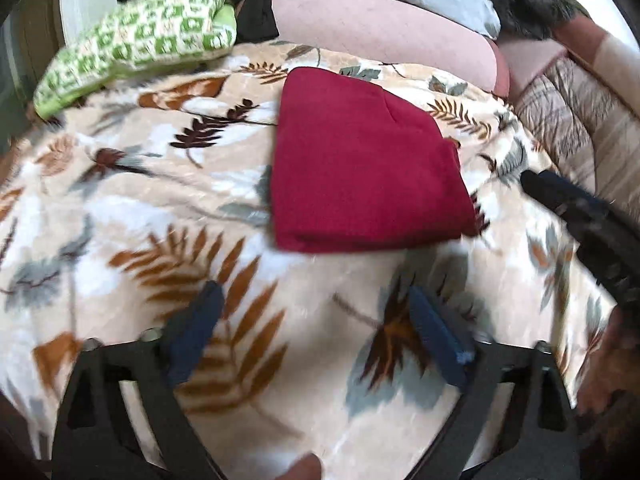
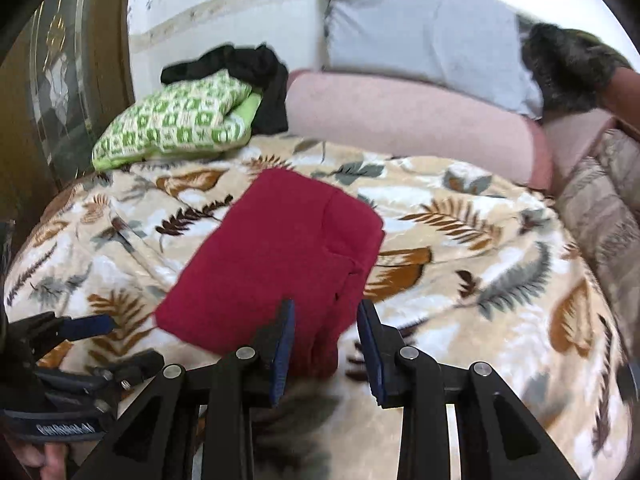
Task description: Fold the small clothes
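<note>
Your left claw (image 1: pixel 312 336): fingers spread wide, nothing between them, above the leaf-patterned beige blanket (image 1: pixel 120 208) | your right claw (image 2: pixel 326 350): spread, near corner of the folded dark red cloth (image 2: pixel 276 256) between its fingers, not pinched | red cloth lies flat on the blanket | green checked pillow (image 2: pixel 176 124) behind.

My left gripper (image 2: pixel 86 326): white lettering on dark band at its base, blurred, reads roughly "GenRobot.AI". No other legible text.

Home bedroom, leaf-print blanket (image 2: pixel 460 248) over bed, grey pillow (image 2: pixel 424 28) (against wall), pink bolster (image 2: pixel 408 120), ornate wooden door (image 2: pixel 60 80)
</note>
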`<state>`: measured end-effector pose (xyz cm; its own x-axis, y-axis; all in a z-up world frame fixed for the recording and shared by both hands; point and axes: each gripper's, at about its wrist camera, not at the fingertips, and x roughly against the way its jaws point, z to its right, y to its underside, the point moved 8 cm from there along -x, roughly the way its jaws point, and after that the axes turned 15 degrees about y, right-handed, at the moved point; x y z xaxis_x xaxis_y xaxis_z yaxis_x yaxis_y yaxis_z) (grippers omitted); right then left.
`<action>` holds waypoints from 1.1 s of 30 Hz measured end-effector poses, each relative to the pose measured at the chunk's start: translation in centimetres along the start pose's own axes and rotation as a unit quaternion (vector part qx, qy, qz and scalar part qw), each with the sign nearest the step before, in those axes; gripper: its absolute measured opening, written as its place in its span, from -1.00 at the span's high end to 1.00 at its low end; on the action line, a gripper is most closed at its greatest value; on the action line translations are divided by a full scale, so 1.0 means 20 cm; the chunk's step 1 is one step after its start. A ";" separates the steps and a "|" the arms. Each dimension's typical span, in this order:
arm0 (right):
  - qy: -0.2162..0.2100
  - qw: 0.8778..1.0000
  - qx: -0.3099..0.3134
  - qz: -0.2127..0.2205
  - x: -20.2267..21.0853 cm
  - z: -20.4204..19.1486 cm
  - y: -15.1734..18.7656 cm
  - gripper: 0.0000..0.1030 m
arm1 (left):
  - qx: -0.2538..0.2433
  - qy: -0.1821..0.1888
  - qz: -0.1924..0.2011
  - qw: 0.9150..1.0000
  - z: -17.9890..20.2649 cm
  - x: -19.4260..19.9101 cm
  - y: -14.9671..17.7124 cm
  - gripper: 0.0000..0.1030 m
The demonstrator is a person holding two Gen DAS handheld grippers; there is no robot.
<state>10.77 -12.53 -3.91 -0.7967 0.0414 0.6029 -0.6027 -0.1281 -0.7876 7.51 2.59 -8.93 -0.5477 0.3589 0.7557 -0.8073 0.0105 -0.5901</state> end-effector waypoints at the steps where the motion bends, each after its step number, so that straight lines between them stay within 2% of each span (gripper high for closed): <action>1: 0.001 1.000 -0.008 0.010 0.05 0.01 0.00 0.39 | -0.010 -0.006 0.006 1.000 0.01 0.03 0.03 -0.95; 3: 0.003 0.999 -0.030 0.041 0.16 0.05 0.00 0.27 | -0.032 -0.027 0.018 0.999 0.03 0.07 0.05 -0.95; 5: -0.002 0.996 -0.057 0.065 0.24 0.11 0.00 0.19 | -0.060 -0.045 0.046 0.996 0.07 0.14 0.04 -0.95; 7: -0.003 0.995 -0.078 0.068 0.26 0.16 0.01 -0.04 | -0.071 -0.053 0.071 0.994 0.09 0.20 0.04 -0.95; 8: -0.001 0.994 -0.090 0.064 0.27 0.19 0.02 -0.25 | -0.072 -0.054 0.077 0.993 0.09 0.22 0.04 -0.95; 9: -0.002 0.994 -0.100 0.054 0.26 0.21 0.05 -0.32 | -0.073 -0.057 0.080 0.992 0.09 0.23 0.05 -0.95; 14: 0.004 0.993 -0.111 0.025 0.21 0.25 0.09 -0.32 | -0.077 -0.094 0.088 0.989 0.10 0.25 0.05 -0.95; 23: -0.001 0.994 -0.111 0.005 0.13 0.20 0.11 -0.32 | -0.037 -0.043 0.054 0.997 0.11 0.13 0.08 -0.95; 27: 0.004 0.995 -0.101 0.000 0.11 0.14 0.11 -0.32 | -0.038 -0.036 0.038 0.998 0.13 0.09 0.11 -0.95; 33: 0.024 0.997 -0.079 -0.010 0.08 0.10 0.13 -0.32 | -0.010 -0.023 0.018 1.000 0.09 0.05 0.13 -0.95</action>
<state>7.94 -14.82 -4.76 -0.7828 0.0910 0.6155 -0.6156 0.0312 -0.7875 4.40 1.23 -9.17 -0.5866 0.3155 0.7459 -0.7824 0.0170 -0.6226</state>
